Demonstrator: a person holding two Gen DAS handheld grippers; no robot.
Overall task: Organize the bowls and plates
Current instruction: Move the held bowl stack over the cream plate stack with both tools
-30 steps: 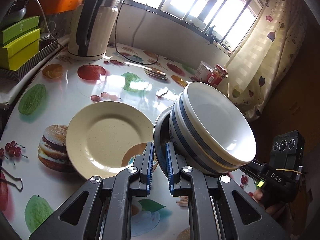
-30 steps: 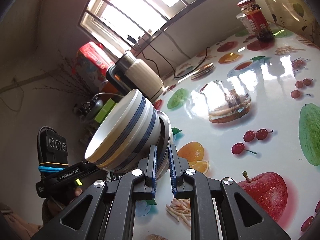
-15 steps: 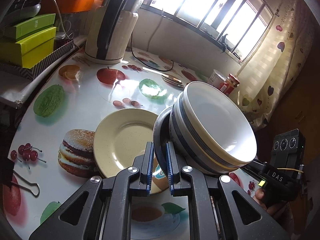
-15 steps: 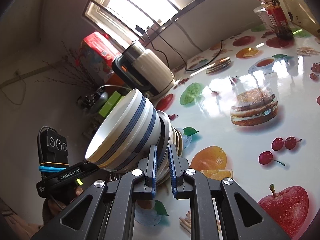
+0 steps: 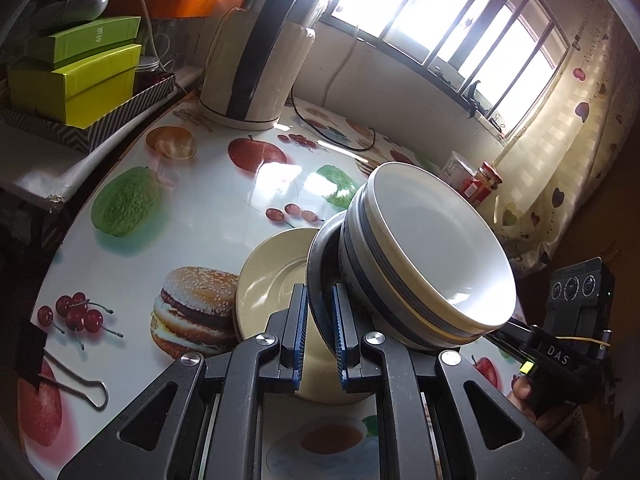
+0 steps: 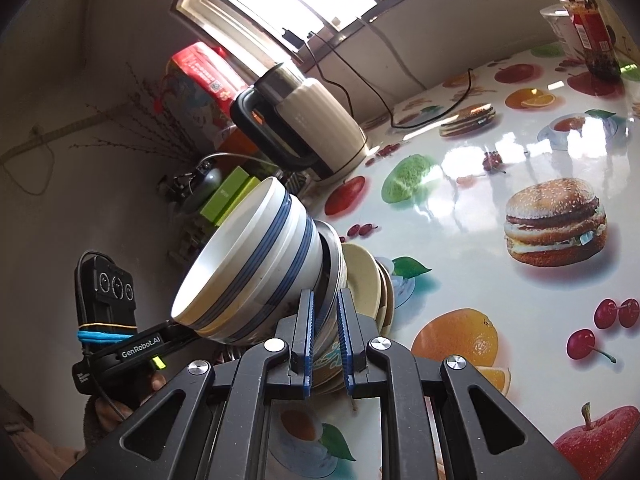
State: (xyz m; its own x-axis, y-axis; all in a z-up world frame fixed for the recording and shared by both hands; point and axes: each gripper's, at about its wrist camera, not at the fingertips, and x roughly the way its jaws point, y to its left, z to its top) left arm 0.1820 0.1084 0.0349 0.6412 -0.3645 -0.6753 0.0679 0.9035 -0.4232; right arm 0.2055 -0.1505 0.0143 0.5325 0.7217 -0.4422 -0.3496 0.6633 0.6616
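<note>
Both grippers carry one stack between them. The left gripper point(image 5: 319, 334) is pinched on the near rim of a dark plate point(image 5: 318, 276), and the right gripper point(image 6: 324, 334) is clamped on the same plate's rim from the other side. Two striped bowls point(image 5: 424, 264), nested, ride on that plate, the whole load tilted and off the bench point(image 5: 192, 216). A cream plate point(image 5: 272, 284) lies flat on the bench just under the lifted stack.

The gathering looks mostly done: bowls are nested and sit on a plate. What seems left is lowering this stack onto the cream plate and letting go.
</note>
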